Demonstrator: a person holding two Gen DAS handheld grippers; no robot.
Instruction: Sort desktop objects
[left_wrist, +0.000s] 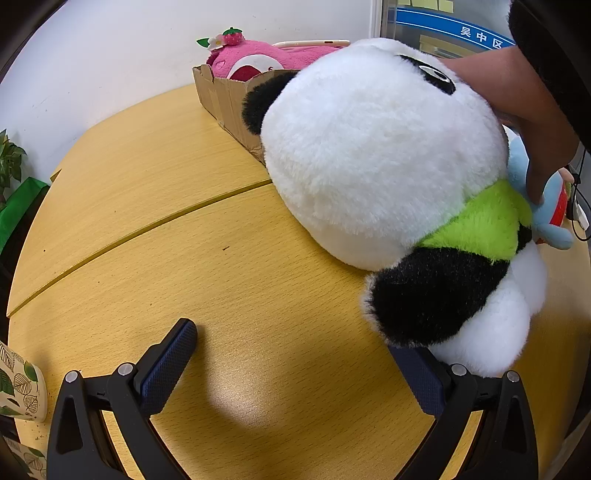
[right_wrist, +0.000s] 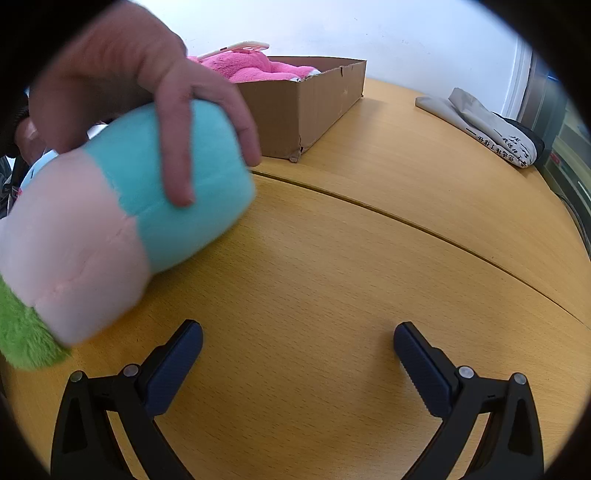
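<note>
A big panda plush with a green scarf lies on the wooden table, right of my open, empty left gripper; its white body rests against the right finger. A bare hand presses a blue plush behind the panda. In the right wrist view the hand holds a teal and pink plush at the left, apart from my open, empty right gripper. A cardboard box with a pink plush stands at the back; it also shows in the left wrist view.
A leaf-patterned cup stands at the table's left edge, with a green plant beyond it. A folded grey cloth bag lies at the far right of the table. A seam runs across the tabletop.
</note>
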